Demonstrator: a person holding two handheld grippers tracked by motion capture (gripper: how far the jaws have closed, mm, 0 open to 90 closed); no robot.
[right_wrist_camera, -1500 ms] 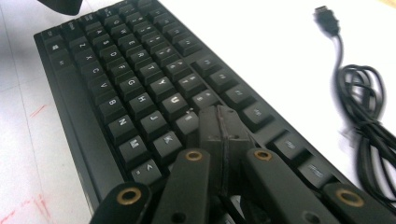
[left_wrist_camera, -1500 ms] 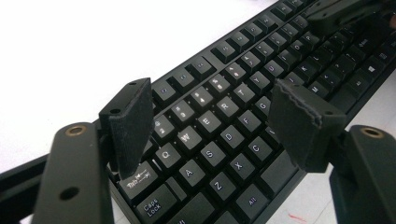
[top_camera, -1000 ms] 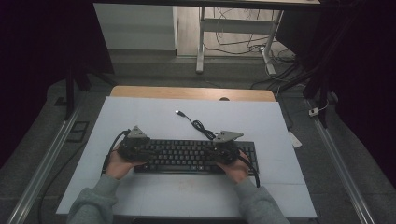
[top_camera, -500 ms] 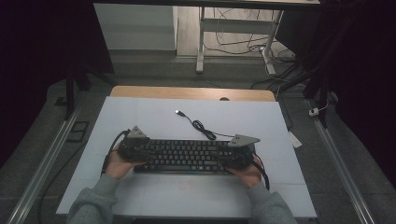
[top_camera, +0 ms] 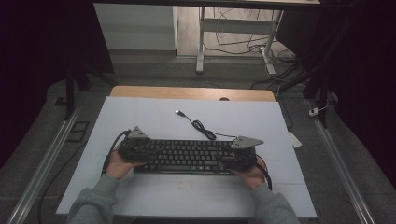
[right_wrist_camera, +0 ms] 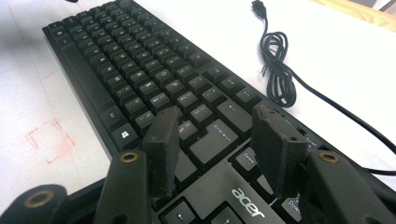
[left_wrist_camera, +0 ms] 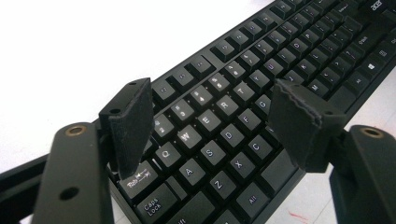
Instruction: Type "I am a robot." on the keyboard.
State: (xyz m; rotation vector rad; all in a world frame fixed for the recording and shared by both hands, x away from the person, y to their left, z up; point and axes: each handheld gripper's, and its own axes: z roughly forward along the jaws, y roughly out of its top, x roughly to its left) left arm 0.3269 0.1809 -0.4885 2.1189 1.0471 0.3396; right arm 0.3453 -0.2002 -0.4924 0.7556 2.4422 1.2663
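Observation:
A black Acer keyboard [top_camera: 187,156] lies across the near part of the white table [top_camera: 140,116]. My left gripper [top_camera: 140,150] is at its left end. Its jaws stand open over the letter keys [left_wrist_camera: 210,121], and the left pad [left_wrist_camera: 130,126] reaches down by the Tab key. My right gripper [top_camera: 231,156] is at the keyboard's right end. Its jaws have just been opening and stand apart over the Enter key [right_wrist_camera: 215,126], holding nothing. The keyboard's cable [top_camera: 201,126] lies coiled behind it, and its USB plug [top_camera: 178,112] is loose on the table.
A wooden strip [top_camera: 191,93] runs along the table's far edge. A faint red square mark [top_camera: 186,183] sits on the table in front of the keyboard. Metal rails [top_camera: 42,168] flank the table on both sides. Desk legs and cables [top_camera: 233,42] stand beyond it.
My right gripper has slid to the right, out to the keyboard's end, and its jaws have opened. The left gripper and the keyboard have stayed in place.

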